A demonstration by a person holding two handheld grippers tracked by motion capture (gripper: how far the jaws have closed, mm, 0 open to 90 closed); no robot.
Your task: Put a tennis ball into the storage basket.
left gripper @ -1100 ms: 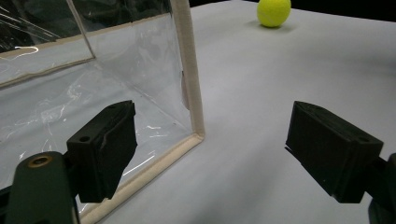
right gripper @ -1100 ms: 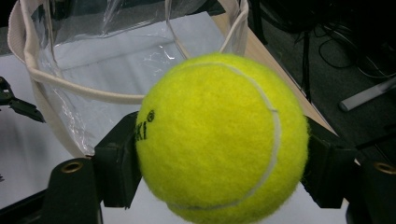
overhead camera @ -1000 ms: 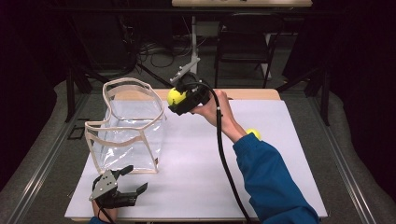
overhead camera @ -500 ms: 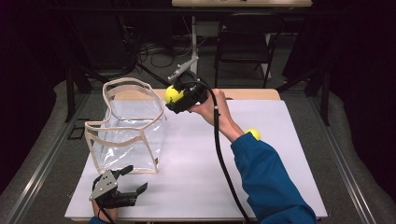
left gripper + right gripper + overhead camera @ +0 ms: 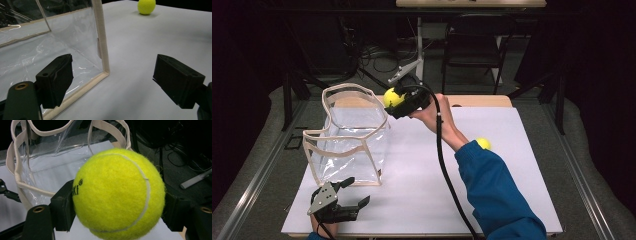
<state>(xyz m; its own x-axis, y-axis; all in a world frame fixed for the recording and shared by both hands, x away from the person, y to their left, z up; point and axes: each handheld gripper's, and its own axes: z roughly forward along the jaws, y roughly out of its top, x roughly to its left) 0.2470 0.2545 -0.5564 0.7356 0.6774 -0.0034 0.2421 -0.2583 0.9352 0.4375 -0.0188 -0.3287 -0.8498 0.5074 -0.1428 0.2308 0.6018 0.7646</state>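
A clear plastic bag point(image 5: 347, 137) with cream trim stands open at the table's left; its near corner seam point(image 5: 101, 37) rises close ahead in the left gripper view. My right gripper point(image 5: 396, 101) hangs raised beside the bag's far right rim, shut on a yellow tennis ball point(image 5: 392, 97), which looms large point(image 5: 117, 195) between its jaws with the bag's opening point(image 5: 50, 157) just beyond. A second tennis ball point(image 5: 483, 143) lies on the table behind the blue sleeve, and sits far off point(image 5: 146, 6). My left gripper point(image 5: 358, 191) rests open by the front edge, before the bag's corner.
A white sheet point(image 5: 422, 195) covers the table, with a wooden strip point(image 5: 482, 101) along its far edge. The right gripper's black cable point(image 5: 444, 165) trails across the middle. A chair point(image 5: 472, 50) and a stand point(image 5: 418, 45) are behind the table.
The right gripper has drifted slightly left and up with the tennis ball, nearer the bag's rim. The left gripper has not moved.
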